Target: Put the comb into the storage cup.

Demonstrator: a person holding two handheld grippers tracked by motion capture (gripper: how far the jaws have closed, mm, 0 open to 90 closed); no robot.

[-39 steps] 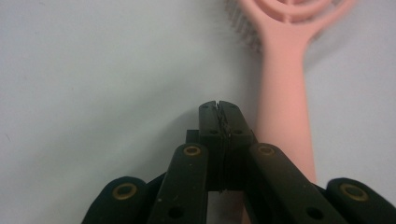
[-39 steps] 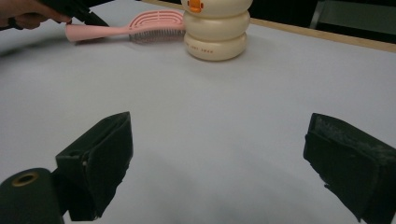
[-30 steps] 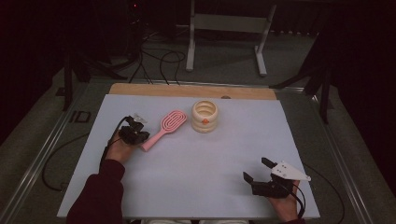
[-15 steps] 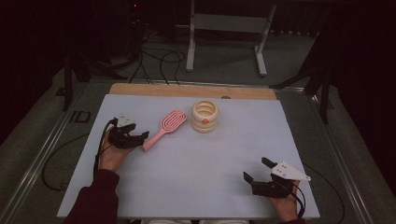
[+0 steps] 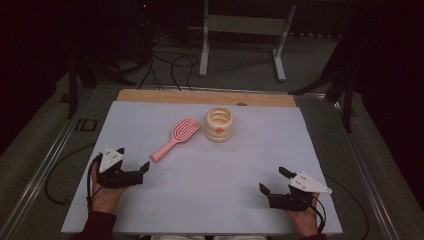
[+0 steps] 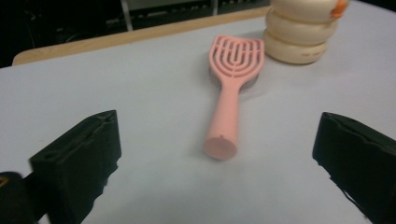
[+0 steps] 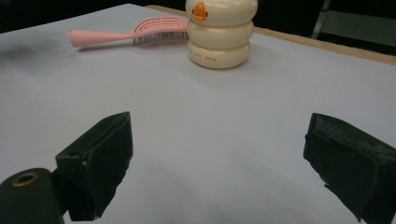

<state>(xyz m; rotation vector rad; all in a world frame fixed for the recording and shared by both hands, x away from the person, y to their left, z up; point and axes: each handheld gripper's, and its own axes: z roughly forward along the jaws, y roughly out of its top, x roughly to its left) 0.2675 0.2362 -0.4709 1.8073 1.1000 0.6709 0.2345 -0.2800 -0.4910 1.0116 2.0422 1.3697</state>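
A pink hairbrush (image 5: 175, 138) lies flat on the white table top (image 5: 200, 200), its handle pointing toward the near left. Just to its right stands a cream ringed container (image 5: 219, 125) with an orange mark. My left gripper (image 5: 133, 158) hovers near the table's left side, a short way back from the handle's end. Its jaws have just been opening and stand wide apart with nothing between them. In the left gripper view the handle's end (image 6: 220, 145) rests ahead of the black pads (image 6: 79, 158). My right gripper (image 5: 272, 180) is open and empty near the front right.
A wooden strip (image 5: 200, 97) runs along the table's far edge. Beyond it, on the floor, are a metal stand (image 5: 240, 30) and loose cables (image 5: 170, 65). A metal rail (image 5: 45, 165) borders the table's left side.
The left gripper let go of the brush handle, opened wide and drew back toward the near left. The brush stayed where it lay. The right gripper has not moved.
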